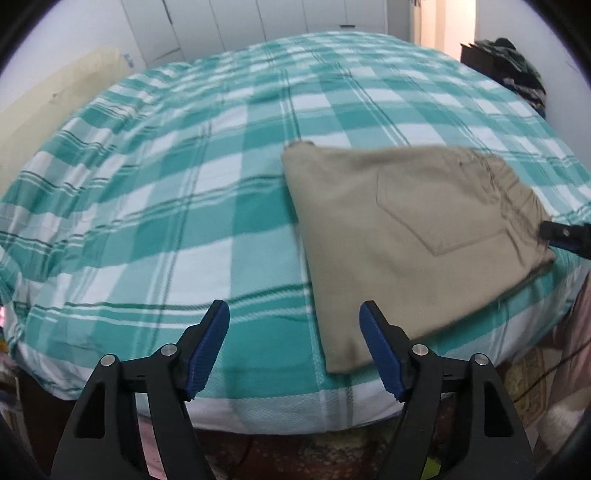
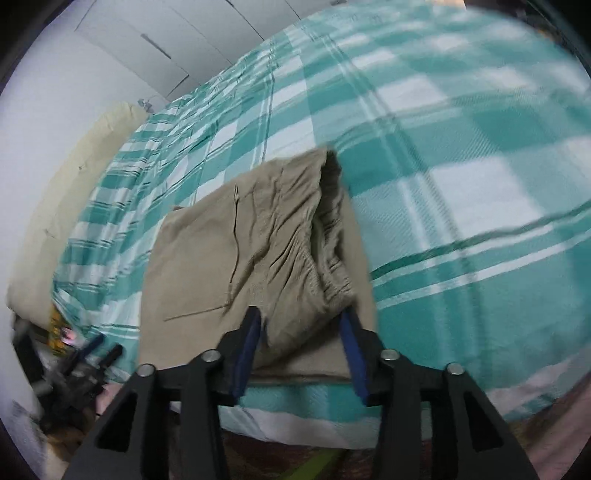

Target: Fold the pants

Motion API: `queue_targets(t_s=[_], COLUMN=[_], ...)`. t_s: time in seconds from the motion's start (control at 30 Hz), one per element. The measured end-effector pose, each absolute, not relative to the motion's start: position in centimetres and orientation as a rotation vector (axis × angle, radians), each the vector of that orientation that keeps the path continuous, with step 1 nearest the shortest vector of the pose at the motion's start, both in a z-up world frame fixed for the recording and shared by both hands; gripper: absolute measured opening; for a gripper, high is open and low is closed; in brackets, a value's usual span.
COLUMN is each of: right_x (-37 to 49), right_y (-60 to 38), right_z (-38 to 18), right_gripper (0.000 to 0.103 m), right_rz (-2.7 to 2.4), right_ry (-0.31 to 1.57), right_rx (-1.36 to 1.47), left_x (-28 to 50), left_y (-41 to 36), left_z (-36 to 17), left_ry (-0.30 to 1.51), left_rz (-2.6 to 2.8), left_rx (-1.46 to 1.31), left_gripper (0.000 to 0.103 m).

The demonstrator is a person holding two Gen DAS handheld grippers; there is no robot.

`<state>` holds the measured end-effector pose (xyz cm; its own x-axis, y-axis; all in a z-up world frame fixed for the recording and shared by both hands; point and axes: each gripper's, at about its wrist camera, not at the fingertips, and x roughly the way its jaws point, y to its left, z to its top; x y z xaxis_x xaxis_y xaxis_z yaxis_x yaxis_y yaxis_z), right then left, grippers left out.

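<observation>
The khaki pants (image 1: 413, 236) lie folded into a flat rectangle on the bed, back pocket up, near the front right edge. My left gripper (image 1: 295, 347) is open and empty, its jaws just left of the pants' near corner. In the right wrist view the pants (image 2: 236, 254) show their gathered elastic waistband. My right gripper (image 2: 301, 332) is open, its jaws on either side of the waistband corner, which sits loosely between them. The right gripper's tip also shows in the left wrist view (image 1: 565, 236) at the pants' right edge.
The bed carries a teal and white checked cover (image 1: 177, 192). White wardrobe doors (image 1: 258, 18) stand behind it. A cream pillow (image 2: 70, 206) lies along the left wall. Dark clothes are piled on furniture (image 1: 506, 66) at the far right. A patterned rug (image 1: 295, 454) lies below the bed edge.
</observation>
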<state>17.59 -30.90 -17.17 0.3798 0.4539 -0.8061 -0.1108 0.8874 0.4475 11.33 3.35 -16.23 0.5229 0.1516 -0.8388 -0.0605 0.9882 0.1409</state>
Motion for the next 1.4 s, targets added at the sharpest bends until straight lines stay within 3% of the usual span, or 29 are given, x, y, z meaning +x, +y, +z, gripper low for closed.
queue_targets(t_s=[0.43, 0.53, 0.7, 0.93, 1.03, 1.13, 1.4], right_x=[19.3, 20.2, 21.9, 18.7, 18.2, 17.2, 17.2], right_y=[-28.1, -25.9, -23.7, -23.3, -21.8, -20.7, -20.8], right_z=[-9.9, -11.0, -19.2, -13.9, -16.9, -18.0, -18.0], right_gripper=[0.047, 0.047, 0.048, 0.048, 0.048, 0.048, 0.049], right_rz=[0.419, 0.436, 0.397, 0.375, 0.397, 0.370, 0.352], right_ry=[0.889, 0.882, 1.057, 0.941, 1.049, 1.006, 0.998], right_rx=[0.013, -0.058, -0.219, -0.233, -0.312, -0.433, -0.434], left_x=[12.6, 13.0, 13.8, 14.2, 15.3, 15.5, 15.4], left_y=[1.8, 1.7, 0.9, 0.5, -0.3, -0.2, 0.3], left_z=[-15.8, -16.4, -19.6, -18.4, -21.1, -21.6, -21.7], left_ry=[1.023, 1.036, 1.116, 1.051, 1.116, 1.127, 1.140], left_rz=[0.154, 0.144, 0.085, 0.073, 0.062, 0.060, 0.067], left_rx=[0.172, 0.166, 0.143, 0.102, 0.143, 0.133, 0.083], left_gripper=[0.075, 0.075, 0.077, 0.079, 0.080, 0.080, 0.084])
